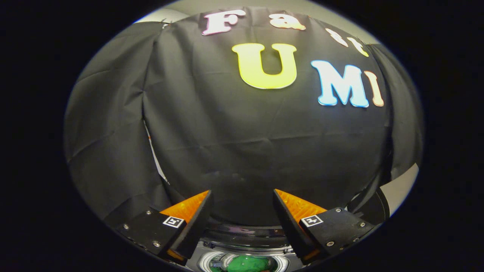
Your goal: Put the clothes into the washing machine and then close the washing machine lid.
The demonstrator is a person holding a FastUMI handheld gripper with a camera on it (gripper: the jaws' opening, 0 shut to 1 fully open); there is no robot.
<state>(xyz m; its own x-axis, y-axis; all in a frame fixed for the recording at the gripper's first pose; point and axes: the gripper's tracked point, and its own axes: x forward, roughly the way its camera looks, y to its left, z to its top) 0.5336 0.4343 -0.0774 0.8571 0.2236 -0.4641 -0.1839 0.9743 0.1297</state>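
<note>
Gripper (242, 196) spread wide, nothing clasped, both fingers (196, 219) hanging in free air. Touching nothing. Below and between them, round glossy dark rim of the washing machine (245, 236), opening facing up, lid off the mouth. Down inside the silvery drum, crumpled green cloth garment (249, 263), only its top visible, rest cut off. Beyond the fingers, black draped cloth wall (245, 151). Machine body hidden under the fingers, hard to make out.

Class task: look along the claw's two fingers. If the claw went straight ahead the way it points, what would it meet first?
Most likely the black cloth wall. The open claw holds nothing, and the washing machine's rim sits below its line; depth is unclear.
</note>
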